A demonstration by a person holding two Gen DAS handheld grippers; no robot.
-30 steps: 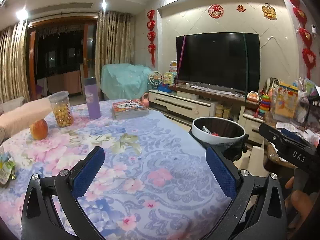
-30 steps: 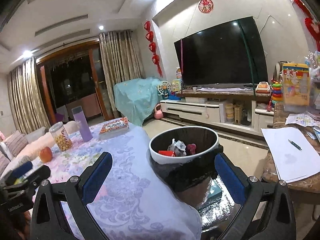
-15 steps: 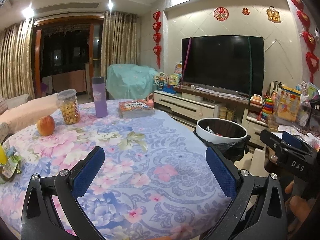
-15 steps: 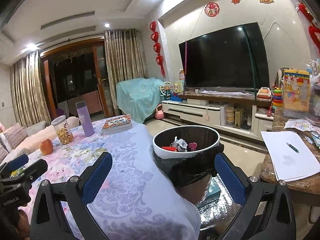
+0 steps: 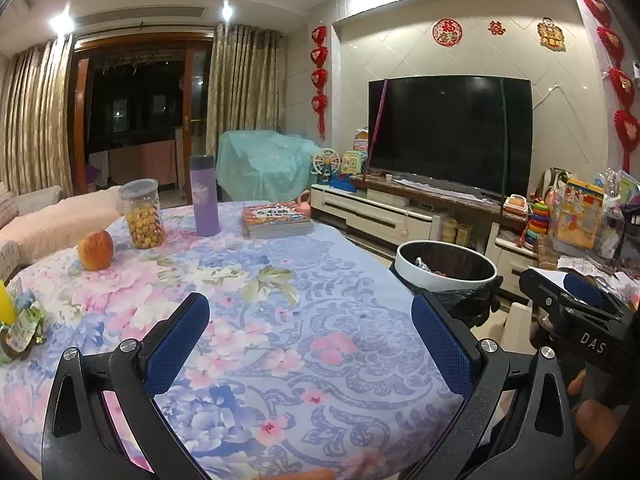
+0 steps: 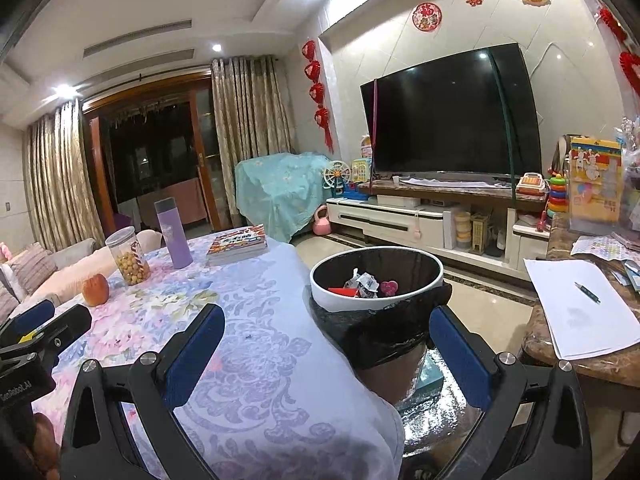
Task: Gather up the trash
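In the left wrist view we see our left gripper (image 5: 310,342) above a table covered with a flowered cloth (image 5: 280,320). Its two blue pads stand wide apart and nothing is between them. On the far side of the table there are an apple (image 5: 96,250), a clear jar of yellow snacks (image 5: 143,214), a purple bottle (image 5: 204,196) and a book (image 5: 276,222). At the left edge of the table lie some crumpled wrappers (image 5: 20,326), next to something yellow that is cut by the frame. The trash bin (image 5: 446,276), white at the rim and lined with a black bag, stands just beside the right side of the table, and we see some scraps inside it. At the right edge our right gripper (image 5: 576,300) comes into the picture, but from this view we cannot tell how far its jaws stand.

In the right wrist view the right gripper (image 6: 326,356) is also wide apart and empty. The trash bin (image 6: 376,280) is just ahead of it, between the table (image 6: 260,360) and a marble side table (image 6: 580,368) that carries white paper (image 6: 576,308) and a pen (image 6: 587,292). Inside the bin we see a crumpled white wrapper (image 6: 364,280), a red piece and a pink piece. The left gripper (image 6: 36,328) shows at the left edge, over the table. Behind everything there is a large dark television (image 6: 452,116) on a low white cabinet.
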